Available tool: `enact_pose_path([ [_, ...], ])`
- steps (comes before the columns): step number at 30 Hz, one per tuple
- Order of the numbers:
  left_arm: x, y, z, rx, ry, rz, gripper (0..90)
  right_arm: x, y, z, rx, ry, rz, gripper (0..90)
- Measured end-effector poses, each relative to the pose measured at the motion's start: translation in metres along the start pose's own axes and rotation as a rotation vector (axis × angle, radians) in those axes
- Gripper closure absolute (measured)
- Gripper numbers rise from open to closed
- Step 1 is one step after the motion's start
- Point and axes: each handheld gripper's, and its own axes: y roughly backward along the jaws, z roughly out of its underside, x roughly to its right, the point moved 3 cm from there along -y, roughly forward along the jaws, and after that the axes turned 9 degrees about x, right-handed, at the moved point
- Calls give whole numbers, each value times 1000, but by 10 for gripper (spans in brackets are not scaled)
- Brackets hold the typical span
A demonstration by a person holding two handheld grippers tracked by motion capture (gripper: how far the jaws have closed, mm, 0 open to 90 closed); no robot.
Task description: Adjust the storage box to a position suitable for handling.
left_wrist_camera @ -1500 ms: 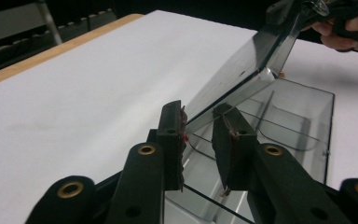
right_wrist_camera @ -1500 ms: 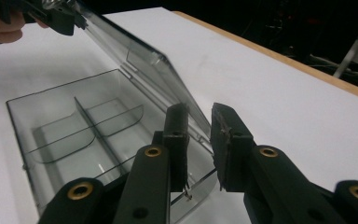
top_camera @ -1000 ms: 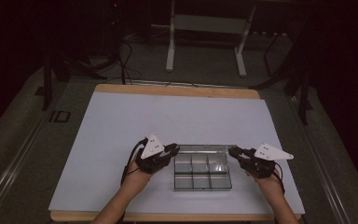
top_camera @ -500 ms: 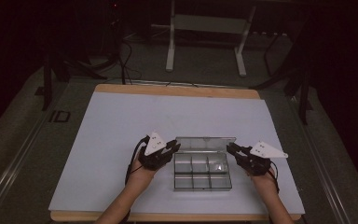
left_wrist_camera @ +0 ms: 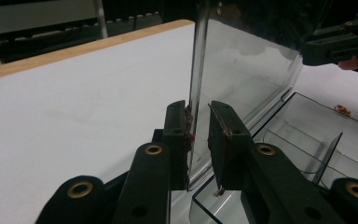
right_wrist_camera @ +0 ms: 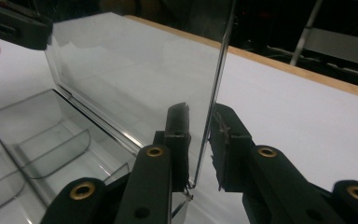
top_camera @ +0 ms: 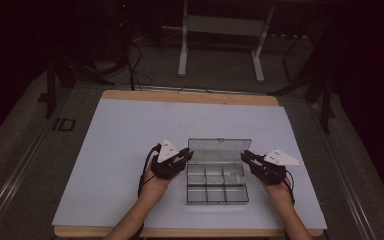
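Note:
A clear plastic compartment box (top_camera: 217, 202) lies on the white table top (top_camera: 120, 150), its clear lid (top_camera: 219, 149) standing upright at the far side. My left gripper (top_camera: 187, 153) is at the lid's left edge and my right gripper (top_camera: 245, 156) at its right edge. In the left gripper view the lid (left_wrist_camera: 242, 70) passes between the jaws of my left gripper (left_wrist_camera: 198, 112); the outer pad touches it and a gap shows on the box side. In the right gripper view the lid (right_wrist_camera: 135, 70) runs between the jaws of my right gripper (right_wrist_camera: 199, 112) the same way. Both are open.
The box's divided base (left_wrist_camera: 307, 135) (right_wrist_camera: 28, 135) holds a small brownish speck (left_wrist_camera: 341, 110). A wooden rim (top_camera: 190, 97) borders the table at the far side. Beyond it stand a white frame (top_camera: 182, 45) and cables on the dark floor.
The lid shows taller in the high view now than a second ago. Both hands have barely shifted beside the box.

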Motion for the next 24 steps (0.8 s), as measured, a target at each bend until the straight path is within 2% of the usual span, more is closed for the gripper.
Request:
enact_pose_path([
  [9,-3,-4,3,-5,21,-11,776,1,-5,4,-13,-31,17,771],
  [15,-5,-8,5,-16,45,-18,775,1,-10,6,-45,-46,28,759],
  [24,-8,-13,9,-23,54,-21,756,2,-14,6,-56,-77,47,757],
])
